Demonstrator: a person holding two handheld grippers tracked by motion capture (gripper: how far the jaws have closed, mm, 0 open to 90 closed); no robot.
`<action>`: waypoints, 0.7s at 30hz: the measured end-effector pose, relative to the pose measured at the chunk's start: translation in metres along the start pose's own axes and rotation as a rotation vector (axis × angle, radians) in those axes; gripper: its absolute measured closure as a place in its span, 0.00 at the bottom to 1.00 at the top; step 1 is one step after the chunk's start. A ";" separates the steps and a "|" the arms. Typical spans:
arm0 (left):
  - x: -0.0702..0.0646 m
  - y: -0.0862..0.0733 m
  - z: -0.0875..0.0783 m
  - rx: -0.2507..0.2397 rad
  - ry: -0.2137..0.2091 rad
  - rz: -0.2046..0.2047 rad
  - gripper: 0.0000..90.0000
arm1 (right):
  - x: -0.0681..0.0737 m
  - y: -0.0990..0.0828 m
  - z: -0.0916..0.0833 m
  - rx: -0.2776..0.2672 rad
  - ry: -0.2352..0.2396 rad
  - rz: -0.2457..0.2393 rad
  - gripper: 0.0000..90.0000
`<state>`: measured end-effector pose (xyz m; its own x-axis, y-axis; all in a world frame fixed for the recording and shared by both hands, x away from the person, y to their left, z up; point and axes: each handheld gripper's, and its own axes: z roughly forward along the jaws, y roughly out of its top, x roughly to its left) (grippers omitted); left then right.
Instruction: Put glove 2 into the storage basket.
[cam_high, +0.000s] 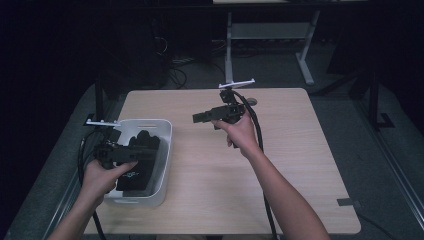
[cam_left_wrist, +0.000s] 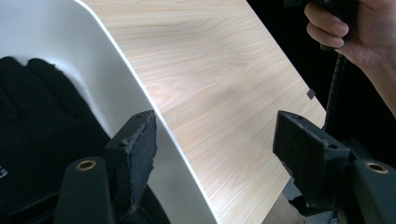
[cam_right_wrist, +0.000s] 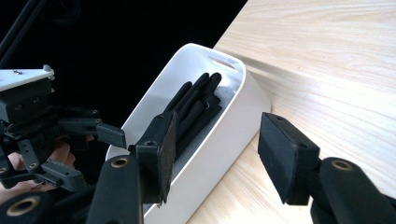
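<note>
Black gloves (cam_high: 141, 162) in white bin (cam_high: 165, 150), left gripper (cam_high: 145, 152) above, right gripper (cam_high: 199, 118) apart

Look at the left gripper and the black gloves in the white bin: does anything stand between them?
Nothing visible does. The left gripper, jaws open and empty, hangs right over the black gloves inside the white bin, whose top is open.

Your left gripper (cam_high: 131, 151) covers the middle of the black gloves (cam_high: 141, 165) in the white bin (cam_high: 162, 150) from above; their exact count can't be told. In your left gripper view the gloves (cam_left_wrist: 42, 126) run off the left edge, the bin wall (cam_left_wrist: 116, 84) is cut at top and bottom, and your right hand (cam_left_wrist: 359, 32) is cropped at the top right corner. A small dark mark at the counter (cam_high: 225, 165) edge (cam_high: 345, 202) is too small to identify. The room behind is too dark to read.
</note>
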<state>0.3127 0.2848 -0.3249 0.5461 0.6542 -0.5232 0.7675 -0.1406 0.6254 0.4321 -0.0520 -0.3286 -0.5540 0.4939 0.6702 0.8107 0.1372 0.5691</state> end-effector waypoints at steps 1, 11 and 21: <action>-0.001 0.001 0.001 0.002 -0.001 0.001 0.33 | -0.001 -0.001 -0.002 -0.002 0.000 0.003 0.51; -0.011 0.006 0.014 0.010 -0.019 0.014 0.29 | -0.012 -0.008 -0.024 -0.021 -0.011 0.014 0.50; -0.023 0.013 0.030 0.028 -0.038 0.034 0.27 | -0.025 -0.018 -0.045 -0.038 -0.025 0.037 0.49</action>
<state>0.3204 0.2461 -0.3220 0.5841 0.6199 -0.5240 0.7571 -0.1833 0.6270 0.4223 -0.1056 -0.3341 -0.5183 0.5195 0.6793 0.8226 0.0856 0.5621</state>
